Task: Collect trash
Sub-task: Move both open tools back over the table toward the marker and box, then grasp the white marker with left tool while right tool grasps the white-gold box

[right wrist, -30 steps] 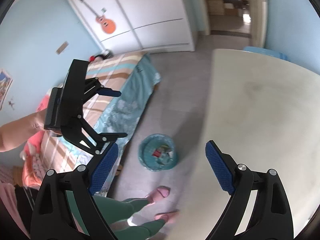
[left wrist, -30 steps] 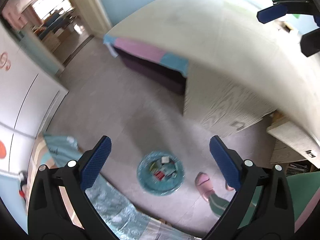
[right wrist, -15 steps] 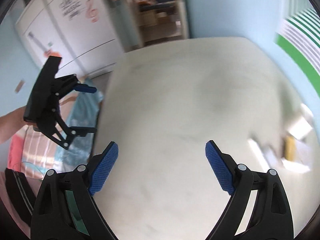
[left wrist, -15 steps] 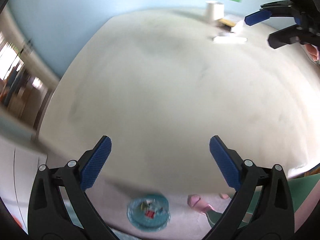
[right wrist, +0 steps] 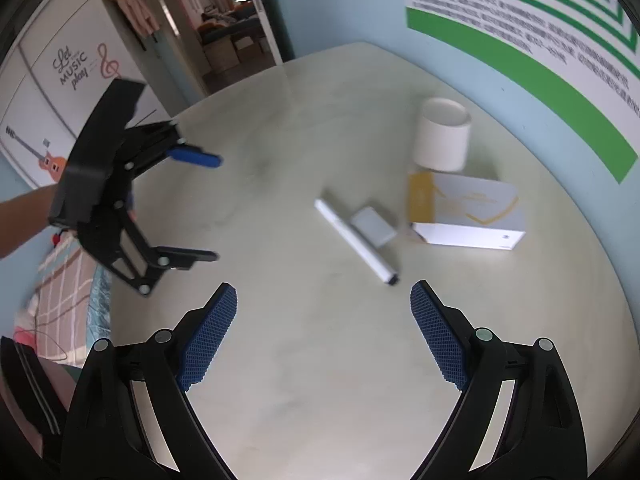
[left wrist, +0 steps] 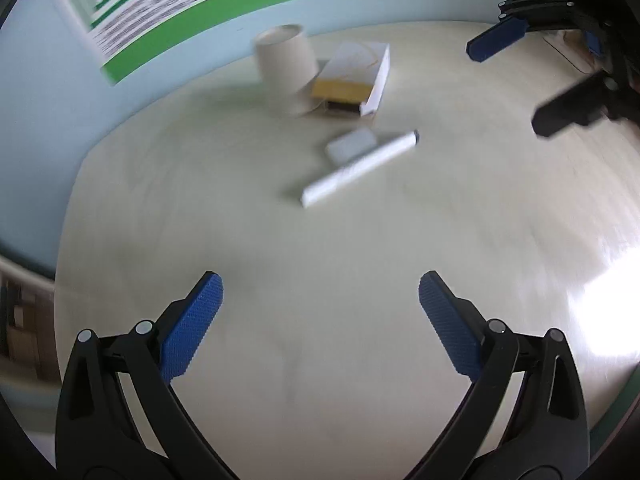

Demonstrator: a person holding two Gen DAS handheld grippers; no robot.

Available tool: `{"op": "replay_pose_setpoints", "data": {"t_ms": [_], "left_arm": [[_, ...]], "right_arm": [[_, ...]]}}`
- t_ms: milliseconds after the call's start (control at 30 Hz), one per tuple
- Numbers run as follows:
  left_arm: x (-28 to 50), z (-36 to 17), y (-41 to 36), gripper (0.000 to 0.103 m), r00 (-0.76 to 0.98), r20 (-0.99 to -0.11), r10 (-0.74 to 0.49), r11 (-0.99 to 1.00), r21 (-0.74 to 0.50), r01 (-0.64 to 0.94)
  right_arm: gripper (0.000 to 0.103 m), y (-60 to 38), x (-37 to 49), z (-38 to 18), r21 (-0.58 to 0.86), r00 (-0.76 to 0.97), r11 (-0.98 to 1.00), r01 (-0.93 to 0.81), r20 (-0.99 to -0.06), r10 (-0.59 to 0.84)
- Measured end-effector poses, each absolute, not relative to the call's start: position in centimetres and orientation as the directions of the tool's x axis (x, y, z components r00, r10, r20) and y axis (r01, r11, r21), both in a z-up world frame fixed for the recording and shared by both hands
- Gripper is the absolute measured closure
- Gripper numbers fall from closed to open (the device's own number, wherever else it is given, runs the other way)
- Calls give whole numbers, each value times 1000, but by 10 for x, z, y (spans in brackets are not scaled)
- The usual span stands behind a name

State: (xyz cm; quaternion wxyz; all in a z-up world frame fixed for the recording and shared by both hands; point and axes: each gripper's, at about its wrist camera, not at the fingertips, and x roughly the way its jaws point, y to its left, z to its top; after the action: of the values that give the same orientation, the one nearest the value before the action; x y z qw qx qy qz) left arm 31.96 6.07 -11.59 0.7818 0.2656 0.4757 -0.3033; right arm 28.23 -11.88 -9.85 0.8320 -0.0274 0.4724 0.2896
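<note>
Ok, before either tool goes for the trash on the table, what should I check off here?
1. Left tool open and empty: ok.
2. Right tool open and empty: ok.
3. Long white stick free to grasp: not ok, the small grey pad lies right against it.
4. Cup upright: ok.
5. White and yellow box apart from the stick: ok.
6. Bin in reach: cannot tell, none in view.

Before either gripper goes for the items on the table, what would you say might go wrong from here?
The small grey packet lies against the long white stick, so a grasp on one may drag the other. The paper cup stands right behind the white and yellow box; lifting the box might tip it. Both views are blurred, so aim may be off.
</note>
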Motion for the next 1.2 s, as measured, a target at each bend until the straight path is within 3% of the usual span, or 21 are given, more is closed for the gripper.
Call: {"op": "replay_pose_setpoints", "data": {"t_ms": [300, 500, 700, 767, 1033, 1200], "left_arm": [[365, -137, 14, 8, 320, -917, -240, 561, 138, 816], [372, -150, 3, 23, 278, -924, -262, 516, 110, 850], [370, -162, -6, 60, 220, -937, -269, 459, 76, 885], [370, -162, -6, 77, 198, -940, -277, 459, 52, 887], [377, -162, -5, 90, 167, -940, -298, 458, 12, 889], [371, -162, -6, 92, 136, -940, -314, 463, -26, 886]], "right_arm": [[18, -139, 316, -117, 220, 391, 825, -521, -797, 460], [18, -144, 337, -117, 125, 443, 833, -539, -799, 407], [17, -146, 363, -129, -42, 467, 784, -620, -822, 325], [16, -145, 374, -132, -88, 474, 757, -647, -824, 309], [15, -134, 416, -158, -182, 402, 588, -788, -875, 269], [16, -131, 429, -161, -188, 385, 533, -825, -878, 286]]}}
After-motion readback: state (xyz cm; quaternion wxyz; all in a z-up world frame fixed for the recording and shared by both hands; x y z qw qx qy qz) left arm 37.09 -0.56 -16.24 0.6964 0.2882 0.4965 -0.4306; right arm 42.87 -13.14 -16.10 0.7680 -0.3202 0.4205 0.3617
